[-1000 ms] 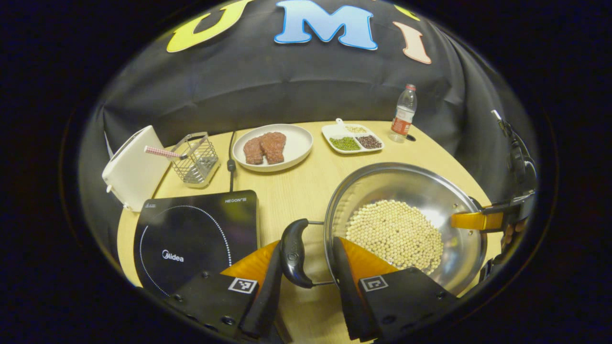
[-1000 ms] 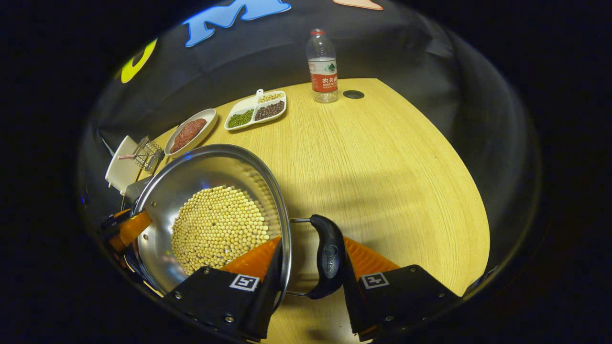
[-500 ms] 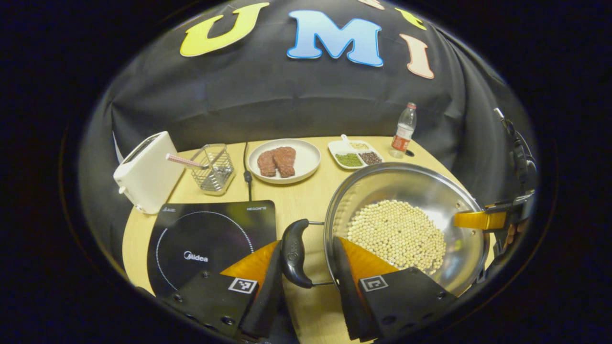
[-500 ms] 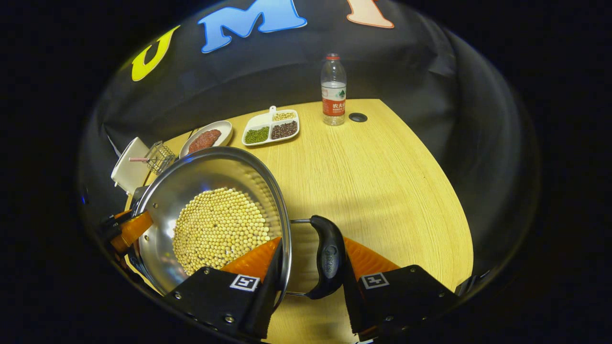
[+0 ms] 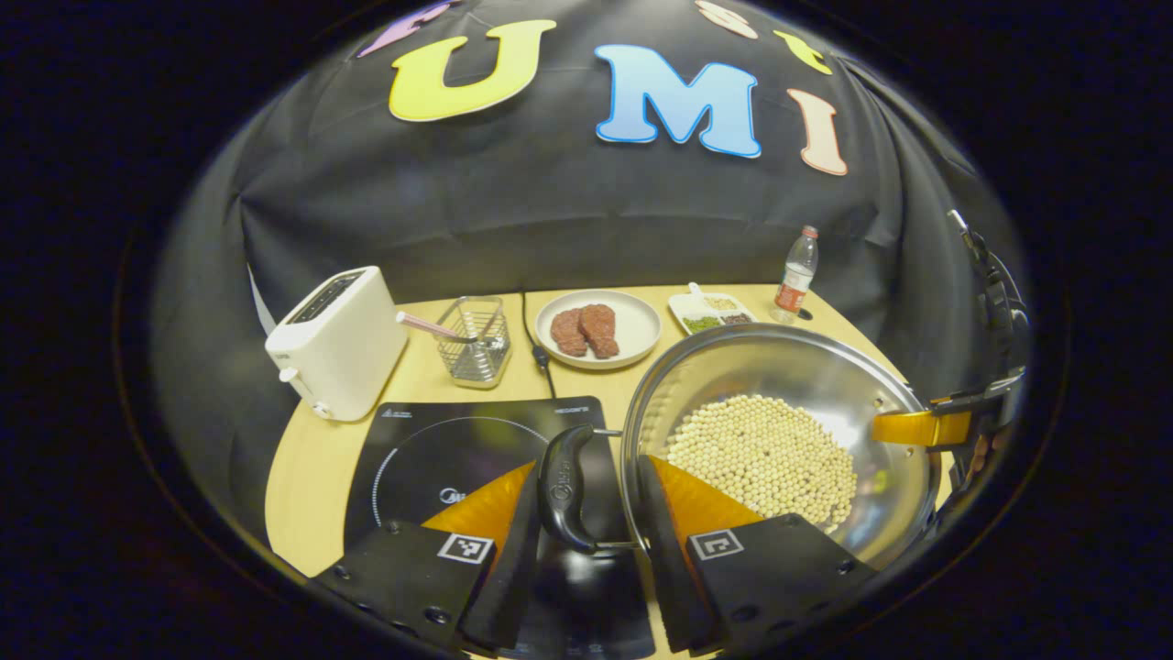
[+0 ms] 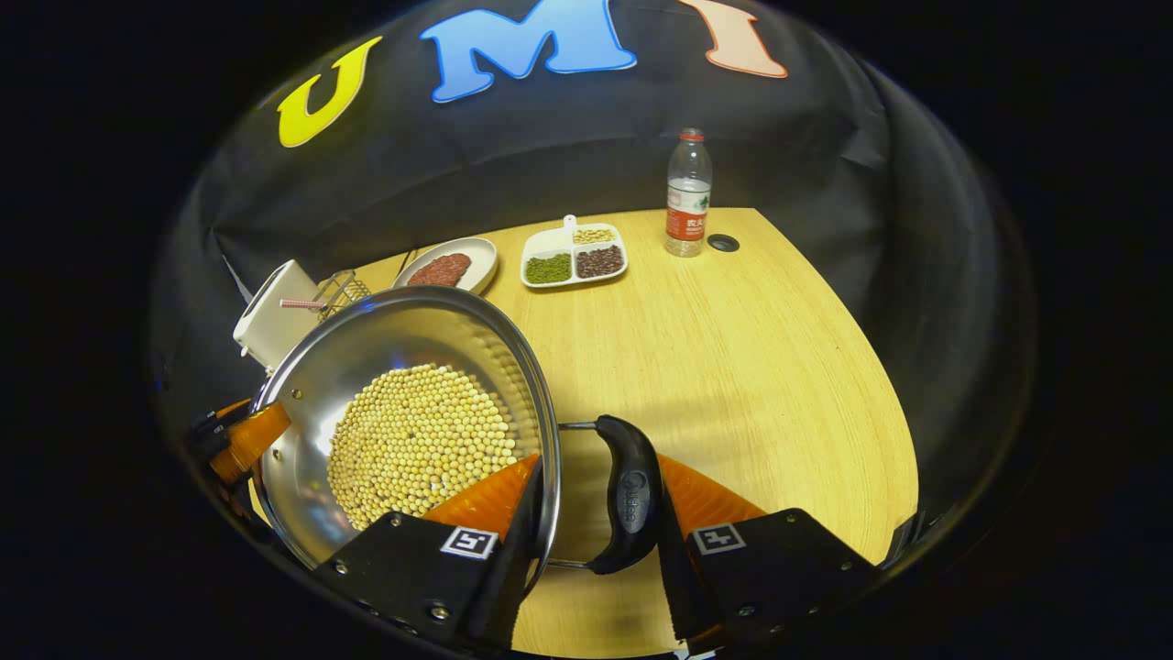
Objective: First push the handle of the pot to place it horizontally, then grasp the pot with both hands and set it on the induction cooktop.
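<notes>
Both hand-held grippers, left (image 5: 586,513) and right (image 6: 596,513), clamp the black side handles of a round steel pot (image 5: 779,367) of pale beans. It hangs just right of the black induction cooktop (image 5: 458,440).

bare cooktop (image 5: 458,449) open, toaster (image 5: 334,341) and wire basket (image 5: 472,339) crowding its far edge, wide bare table (image 6: 733,348) elsewhere

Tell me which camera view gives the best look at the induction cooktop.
The left gripper view. There the induction cooktop lies on the table in front of the toaster, its ring marking and near edge plain beside the pot. In the right gripper view the pot covers that side of the table, so I cannot make the cooktop out.
</notes>
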A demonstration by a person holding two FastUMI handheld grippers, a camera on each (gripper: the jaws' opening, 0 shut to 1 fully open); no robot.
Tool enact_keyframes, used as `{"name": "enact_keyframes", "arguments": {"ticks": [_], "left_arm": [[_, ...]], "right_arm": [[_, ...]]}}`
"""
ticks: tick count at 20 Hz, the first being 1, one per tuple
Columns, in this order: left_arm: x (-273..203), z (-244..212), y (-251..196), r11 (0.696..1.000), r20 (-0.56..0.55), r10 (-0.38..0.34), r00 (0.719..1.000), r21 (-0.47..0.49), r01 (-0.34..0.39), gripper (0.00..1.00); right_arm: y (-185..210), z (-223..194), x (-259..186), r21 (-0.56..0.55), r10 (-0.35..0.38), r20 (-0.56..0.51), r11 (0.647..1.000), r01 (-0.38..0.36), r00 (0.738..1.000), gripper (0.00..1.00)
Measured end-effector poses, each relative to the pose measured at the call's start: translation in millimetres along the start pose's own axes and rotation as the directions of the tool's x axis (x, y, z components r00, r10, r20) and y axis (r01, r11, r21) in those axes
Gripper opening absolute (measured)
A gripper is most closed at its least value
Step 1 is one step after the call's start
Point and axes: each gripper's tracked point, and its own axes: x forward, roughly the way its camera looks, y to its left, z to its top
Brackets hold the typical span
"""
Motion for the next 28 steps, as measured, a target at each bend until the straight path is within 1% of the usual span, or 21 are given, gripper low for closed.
{"name": "enact_keyframes", "arguments": {"ticks": [1,2,3,9,15,16,17,20,23,24,26,27,28], "left_arm": [[-5,0,8,1.000,0.001,0.006,1.000,-0.007,-0.006,0.64],[-11,-2,14,1.000,-0.001,0.013,1.000,-0.016,-0.013,0.64],[-15,-3,20,1.000,-0.004,0.019,1.000,-0.021,-0.019,0.60],[-49,2,63,0.997,0.007,0.056,0.998,-0.061,-0.055,0.60],[-52,5,96,0.995,0.010,0.083,0.997,-0.065,-0.082,0.60],[-56,5,101,0.994,0.009,0.087,0.996,-0.072,-0.086,0.64],[-54,5,103,0.993,0.008,0.093,0.996,-0.074,-0.092,0.60],[-55,5,111,0.991,0.008,0.107,0.994,-0.078,-0.106,0.60],[-57,8,134,0.991,0.012,0.118,0.993,-0.068,-0.117,0.60],[-55,10,140,0.991,0.013,0.122,0.992,-0.065,-0.121,0.64],[-51,13,153,0.990,0.015,0.128,0.992,-0.065,-0.127,0.64],[-50,13,158,0.989,0.014,0.131,0.991,-0.068,-0.130,0.60],[-52,13,162,0.989,0.013,0.133,0.991,-0.070,-0.132,0.60]], "right_arm": [[0,1,0,-0.007,0.004,0.001,1.000,-0.004,1.000,0.63],[0,1,2,-0.012,0.005,0.001,1.000,-0.005,1.000,0.63],[0,3,2,-0.019,0.008,-0.003,1.000,-0.008,1.000,0.63],[4,5,7,-0.057,0.035,0.004,0.998,-0.035,0.999,0.63],[-2,12,7,-0.081,0.047,0.003,0.996,-0.046,0.999,0.63],[-2,11,3,-0.082,0.047,0.003,0.996,-0.047,0.999,0.63],[-1,14,3,-0.087,0.048,0.007,0.995,-0.048,0.999,0.63],[-1,14,3,-0.088,0.053,0.005,0.995,-0.053,0.999,0.63],[-4,16,3,-0.080,0.058,0.001,0.995,-0.058,0.998,0.63],[-9,12,6,-0.077,0.058,0.001,0.995,-0.057,0.998,0.63],[-8,10,6,-0.067,0.061,-0.003,0.996,-0.061,0.998,0.63],[-8,9,6,-0.066,0.063,-0.004,0.996,-0.063,0.998,0.63],[-9,10,5,-0.061,0.062,-0.005,0.996,-0.063,0.998,0.63]]}}
